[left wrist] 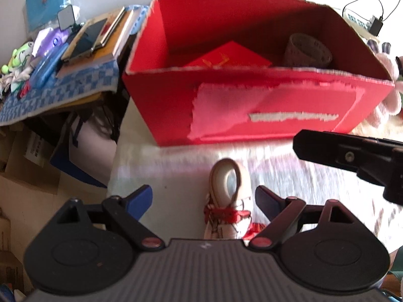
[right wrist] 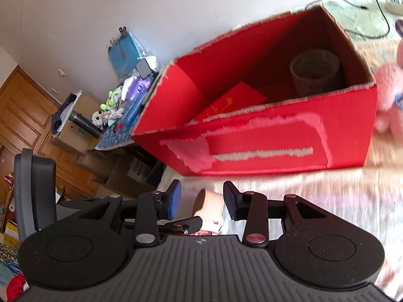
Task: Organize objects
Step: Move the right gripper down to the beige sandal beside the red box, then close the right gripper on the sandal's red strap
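Inside red box [left wrist: 252,105]: gold lettering on red envelope [left wrist: 226,59], blurred, unreadable. Small shoe [left wrist: 226,188] before box, heel hidden; between wide left gripper [left wrist: 203,197] jaws, right gripper [right wrist: 201,200] jaws narrower, grip indeterminate.

No legible text, gold marks on red envelope [right wrist: 228,104] and print on cardboard boxes [right wrist: 137,170] too blurred

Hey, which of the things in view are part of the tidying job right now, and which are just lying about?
Part of the job:
- small beige shoe with red laces, between the open left gripper fingers
- red cardboard box, holding a red envelope and a patterned cup
- right gripper, open around the shoe

Lying about:
- pink plush toy
- green frog toy
- books
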{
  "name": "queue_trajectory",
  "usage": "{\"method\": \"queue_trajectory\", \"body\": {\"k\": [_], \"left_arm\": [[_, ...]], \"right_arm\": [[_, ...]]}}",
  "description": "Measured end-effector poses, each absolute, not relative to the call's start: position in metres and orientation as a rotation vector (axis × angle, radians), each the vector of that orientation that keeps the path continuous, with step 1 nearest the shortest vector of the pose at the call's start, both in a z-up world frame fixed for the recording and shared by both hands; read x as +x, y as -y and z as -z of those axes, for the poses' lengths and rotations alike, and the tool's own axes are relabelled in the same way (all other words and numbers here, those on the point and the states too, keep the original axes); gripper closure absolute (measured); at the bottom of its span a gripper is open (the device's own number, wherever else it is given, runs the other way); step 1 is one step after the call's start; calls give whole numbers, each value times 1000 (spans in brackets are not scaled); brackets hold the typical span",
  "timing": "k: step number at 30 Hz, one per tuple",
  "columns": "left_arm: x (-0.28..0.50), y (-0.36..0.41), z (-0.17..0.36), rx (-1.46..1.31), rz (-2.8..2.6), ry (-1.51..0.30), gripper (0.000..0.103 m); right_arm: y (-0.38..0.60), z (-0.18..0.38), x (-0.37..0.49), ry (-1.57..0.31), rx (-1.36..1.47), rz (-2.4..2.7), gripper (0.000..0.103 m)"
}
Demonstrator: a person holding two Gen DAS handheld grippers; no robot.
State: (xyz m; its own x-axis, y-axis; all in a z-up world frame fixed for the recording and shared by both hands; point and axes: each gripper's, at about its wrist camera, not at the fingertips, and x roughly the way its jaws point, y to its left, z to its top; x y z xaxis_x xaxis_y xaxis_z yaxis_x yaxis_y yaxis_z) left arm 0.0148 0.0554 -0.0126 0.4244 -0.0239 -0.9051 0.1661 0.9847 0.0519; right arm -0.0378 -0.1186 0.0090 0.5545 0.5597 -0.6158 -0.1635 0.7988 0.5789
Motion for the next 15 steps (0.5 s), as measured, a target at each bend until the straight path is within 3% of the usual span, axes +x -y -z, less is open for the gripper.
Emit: {"method": "queue_trajectory", "body": {"k": [15], "left_arm": [[2,-55,40,115,132,-1233,16]], "right_arm": [[120,20,-40,-1046,574,-463,62]]}}
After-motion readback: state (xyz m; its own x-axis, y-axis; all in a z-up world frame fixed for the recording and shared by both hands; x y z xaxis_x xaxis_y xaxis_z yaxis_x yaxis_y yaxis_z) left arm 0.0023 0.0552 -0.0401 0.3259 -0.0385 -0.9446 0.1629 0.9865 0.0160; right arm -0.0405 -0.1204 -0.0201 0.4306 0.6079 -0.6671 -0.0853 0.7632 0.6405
